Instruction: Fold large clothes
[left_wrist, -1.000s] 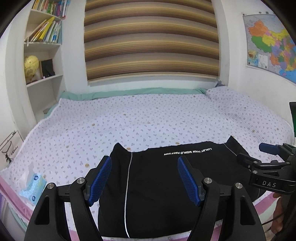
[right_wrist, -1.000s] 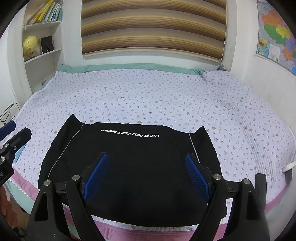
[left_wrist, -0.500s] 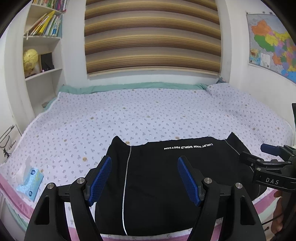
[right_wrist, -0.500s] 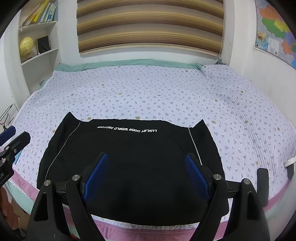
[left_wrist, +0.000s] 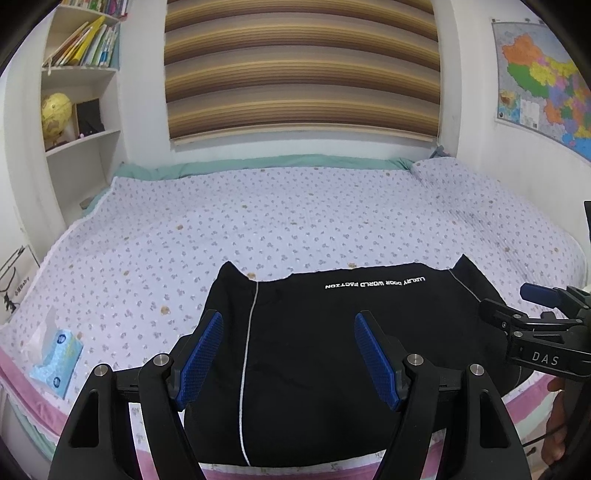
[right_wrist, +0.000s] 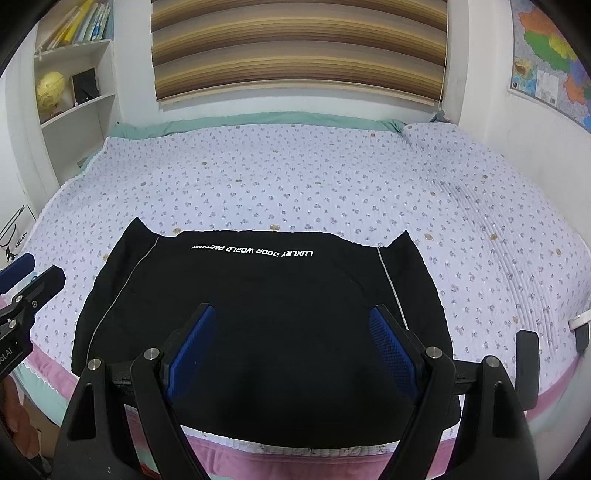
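Observation:
A black garment (left_wrist: 317, 354) with white lettering and thin white side stripes lies folded flat at the near edge of the bed; it also shows in the right wrist view (right_wrist: 258, 306). My left gripper (left_wrist: 288, 354) is open and empty, held above the garment's left part. My right gripper (right_wrist: 291, 350) is open and empty above the garment's near middle. The right gripper also shows at the right edge of the left wrist view (left_wrist: 532, 325). The left gripper's tip shows at the left edge of the right wrist view (right_wrist: 26, 288).
The bed (left_wrist: 295, 221) has a floral lilac cover with a pink edge. A blue tissue pack (left_wrist: 55, 358) lies near its front left corner. A bookshelf (left_wrist: 77, 103) with a globe stands at the left, a map (left_wrist: 539, 81) hangs on the right wall.
Both grippers have drawn back and risen slightly from the garment, staying open. The garment has not moved.

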